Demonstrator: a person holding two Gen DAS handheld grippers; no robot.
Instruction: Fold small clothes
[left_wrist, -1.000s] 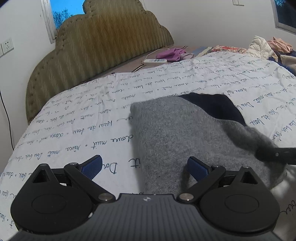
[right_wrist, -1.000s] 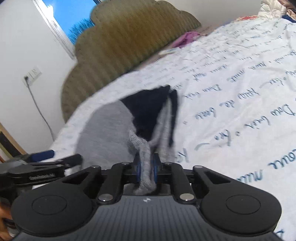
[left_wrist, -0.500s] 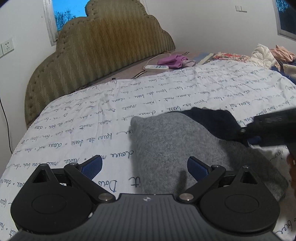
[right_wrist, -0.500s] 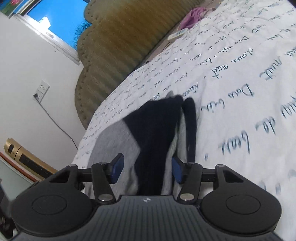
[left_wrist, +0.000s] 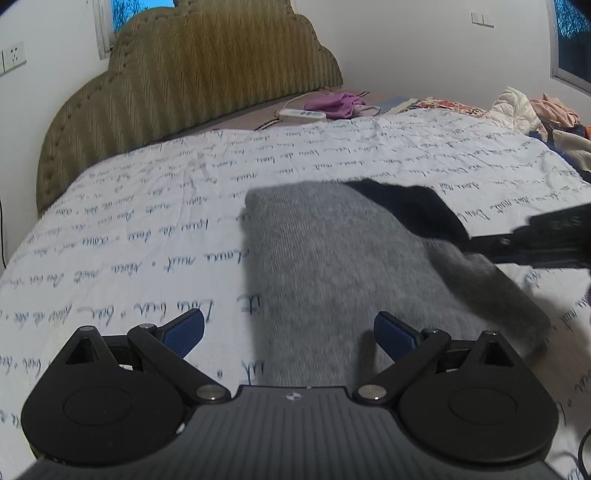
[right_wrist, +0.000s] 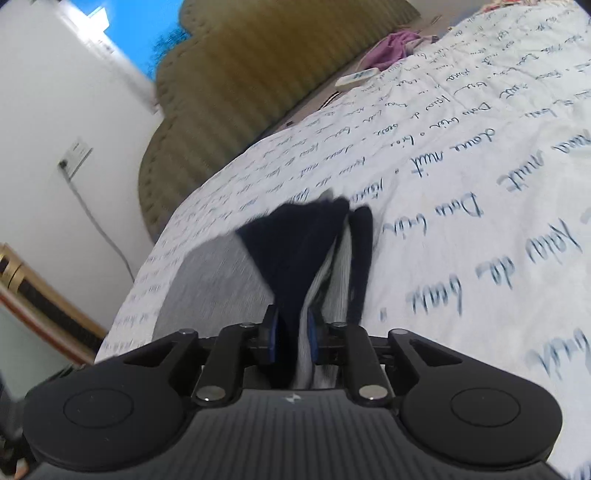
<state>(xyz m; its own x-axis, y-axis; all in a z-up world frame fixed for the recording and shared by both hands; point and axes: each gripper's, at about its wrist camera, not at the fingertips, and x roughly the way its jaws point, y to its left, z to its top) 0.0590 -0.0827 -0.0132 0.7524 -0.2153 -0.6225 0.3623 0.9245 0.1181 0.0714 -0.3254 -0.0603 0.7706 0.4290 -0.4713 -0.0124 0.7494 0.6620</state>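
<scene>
A grey knit garment with a dark navy part (left_wrist: 332, 266) lies on the white bedsheet with blue script (left_wrist: 147, 229). My left gripper (left_wrist: 289, 330) is open just above the garment's near edge, holding nothing. My right gripper (right_wrist: 290, 334) is shut on the garment's navy and grey edge (right_wrist: 306, 258). It also shows in the left wrist view (left_wrist: 535, 240), coming in from the right at the navy part.
A padded olive headboard (left_wrist: 192, 74) stands behind the bed. A white power strip (left_wrist: 301, 115) and purple cloth (left_wrist: 340, 105) lie near it. A heap of clothes (left_wrist: 535, 114) sits at the far right. A wall socket with cable (right_wrist: 75, 158) is on the left wall.
My right gripper opened half a second ago and has now shut on the navy and grey edge again. My left gripper stays open and has barely moved.
</scene>
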